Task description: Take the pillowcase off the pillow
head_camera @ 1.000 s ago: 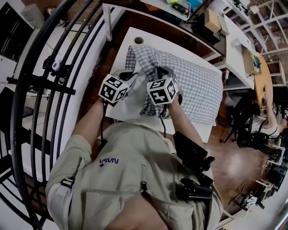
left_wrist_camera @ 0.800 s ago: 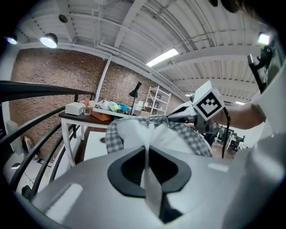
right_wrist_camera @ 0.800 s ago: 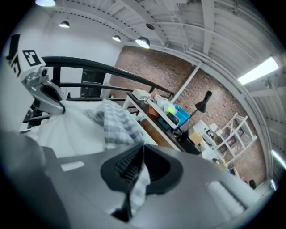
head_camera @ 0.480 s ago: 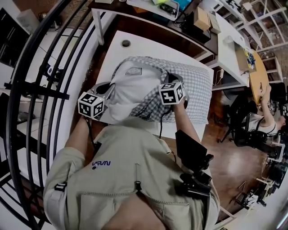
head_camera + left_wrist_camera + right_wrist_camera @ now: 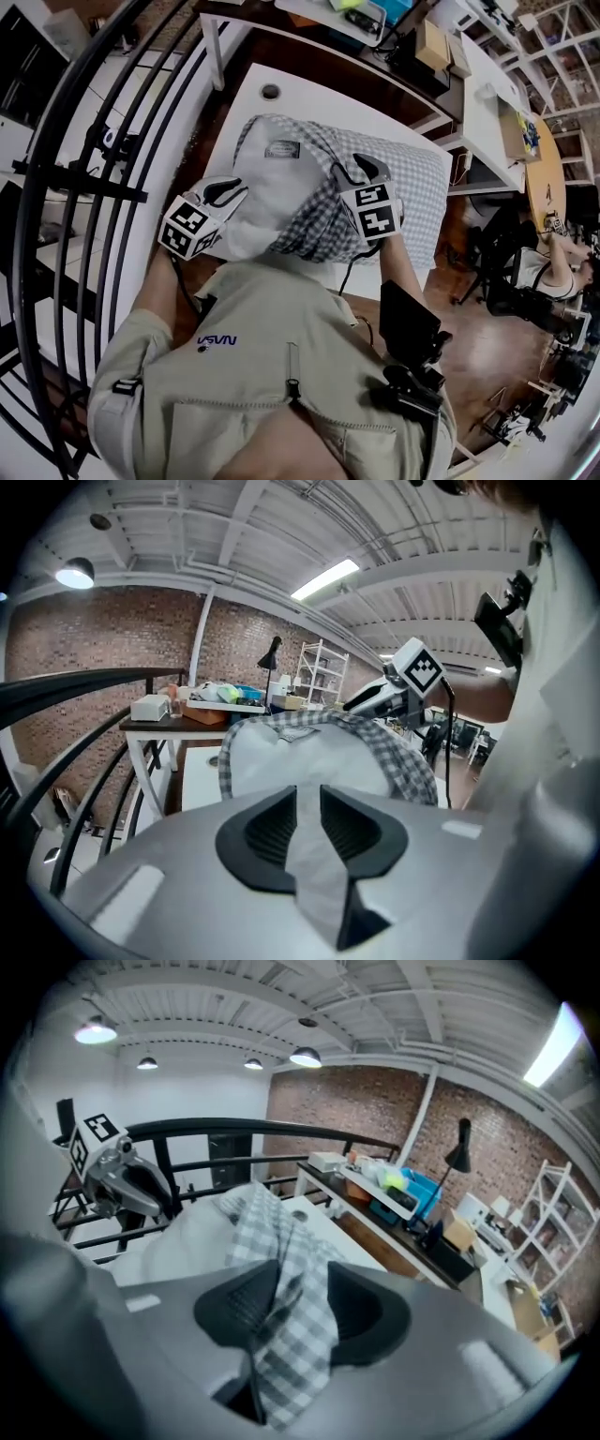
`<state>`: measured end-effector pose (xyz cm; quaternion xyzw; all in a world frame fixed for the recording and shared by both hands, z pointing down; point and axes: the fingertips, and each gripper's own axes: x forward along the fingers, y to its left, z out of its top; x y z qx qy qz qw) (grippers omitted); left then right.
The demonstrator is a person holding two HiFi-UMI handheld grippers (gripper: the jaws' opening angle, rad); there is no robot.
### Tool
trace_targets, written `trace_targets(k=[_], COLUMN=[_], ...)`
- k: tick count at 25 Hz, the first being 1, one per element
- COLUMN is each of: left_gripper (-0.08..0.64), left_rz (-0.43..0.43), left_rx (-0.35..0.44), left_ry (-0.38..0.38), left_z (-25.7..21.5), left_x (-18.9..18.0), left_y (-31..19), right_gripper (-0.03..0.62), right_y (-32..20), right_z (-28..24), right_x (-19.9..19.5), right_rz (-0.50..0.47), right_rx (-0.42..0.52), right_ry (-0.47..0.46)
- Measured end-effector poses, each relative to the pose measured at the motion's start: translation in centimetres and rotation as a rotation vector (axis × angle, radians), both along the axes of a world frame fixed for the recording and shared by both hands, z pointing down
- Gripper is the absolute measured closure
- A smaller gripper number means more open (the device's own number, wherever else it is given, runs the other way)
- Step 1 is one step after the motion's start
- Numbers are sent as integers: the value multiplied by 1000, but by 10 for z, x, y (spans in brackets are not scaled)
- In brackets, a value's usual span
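A white pillow (image 5: 267, 192) lies on the white table (image 5: 309, 94), its far half still inside the grey checked pillowcase (image 5: 417, 187). My left gripper (image 5: 228, 190) is at the pillow's near left corner. Its jaws have just been opening a little, and a strip of the white pillow fabric (image 5: 307, 855) is still pinched between the pads. My right gripper (image 5: 361, 169) is at the rolled-back edge of the case. Its jaws have just been opening and stand wide, with checked cloth (image 5: 291, 1326) lying loose between them.
A black metal railing (image 5: 84, 187) runs along the left of the table. Behind it stands a desk (image 5: 375, 19) with boxes and cables. A cable hole (image 5: 270, 92) is in the table's far left. Wooden floor and chairs (image 5: 511, 281) lie to the right.
The two grippers, close together a second ago, have drawn apart, left to the left and right to the right. The checked case has peeled back and more white pillow shows. The right jaws have opened.
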<state>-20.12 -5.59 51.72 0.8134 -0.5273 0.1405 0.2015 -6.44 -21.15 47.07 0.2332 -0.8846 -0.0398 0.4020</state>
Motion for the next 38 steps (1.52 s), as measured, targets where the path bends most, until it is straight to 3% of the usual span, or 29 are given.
trace_targets(k=[3,7,9,12,16,21,22,24,31,34,38], left_gripper=[474,433,355,306,297,488,513,527,531,532,532], left_rz=[-64,-183,-176,-148,-121,-87,-75,-60,-7,-45,-185], left_rx=[35,100,96,50,-49,-65,-59,-23,225,276,235], left_ry=[-9,-16,-22,-25,-35,-80,-96,-122,-152,-92,47], left_z=[-11,-26,-25,-11,19,19,14,3,-77,-97,-77], left_x=[-20,-50,-50,-43,-31,-15,-11,-6,15,11,-30], left_y=[-12,-56,-81,-113,-136,-129,-125,-117,-70,-56,-62], right_gripper=[426,426,426,426,426,428,466,584,584,584,584], right_y=[7,-2,-12,-27,-33,-25,-26,-32,-99,-122,-131], right_z=[-22,-46,-47,-36,-1,51,57,60,5,-1,8], right_x=[-23,-56,-72,-101,-137,-148,-146,-142,-133,-102,-49], right_rz=[-71,-86,-88,-90,-140,-219,-219,-181,-9,83,183], right_rx=[-14,-25,-24,-69,-137,-191,-186,-168,36,64,51], right_ry=[-69,-171,-181,-171,-58,182,222,254,116,142,167])
